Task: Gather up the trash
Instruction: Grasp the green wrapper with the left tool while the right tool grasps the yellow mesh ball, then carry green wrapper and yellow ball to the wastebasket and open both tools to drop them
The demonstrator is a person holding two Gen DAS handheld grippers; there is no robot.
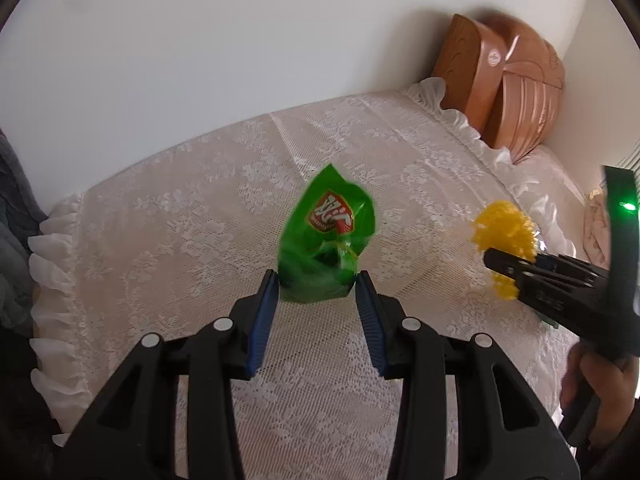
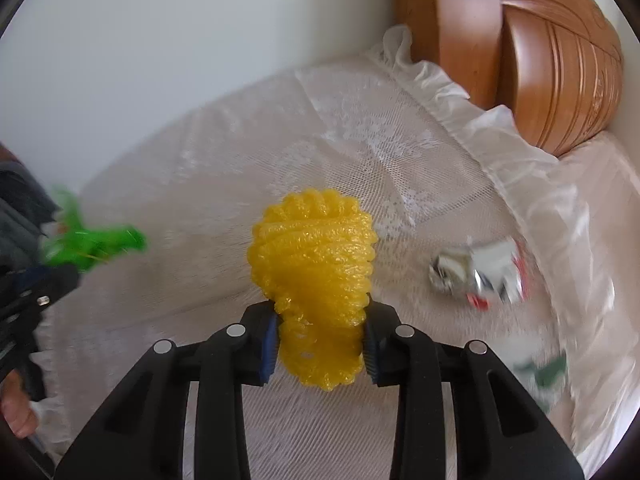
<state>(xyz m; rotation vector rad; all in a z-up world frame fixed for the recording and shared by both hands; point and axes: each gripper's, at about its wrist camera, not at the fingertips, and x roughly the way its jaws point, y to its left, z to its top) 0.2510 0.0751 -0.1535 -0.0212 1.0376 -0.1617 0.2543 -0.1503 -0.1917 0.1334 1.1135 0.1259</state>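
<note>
My left gripper [image 1: 316,286] is shut on a green snack bag [image 1: 326,240], which stands up between its blue pads above the lace bedspread [image 1: 180,220]. My right gripper [image 2: 320,334] is shut on a yellow foam net sleeve [image 2: 316,272], squeezed between its pads. From the left wrist view the right gripper [image 1: 500,268] shows at the right edge with the yellow foam [image 1: 504,228] in its fingers. From the right wrist view the green bag [image 2: 92,244] and the left gripper [image 2: 44,280] show at the left edge. A crumpled silver, white and red wrapper [image 2: 480,272] lies on the bed.
A brown wooden headboard [image 1: 516,80] stands at the far right against the white wall [image 1: 200,40]. A ruffled pillow edge [image 1: 460,120] runs along the bed's right side. Something green [image 2: 548,372], blurred, lies near the right edge. A person's hand [image 1: 600,384] holds the right gripper.
</note>
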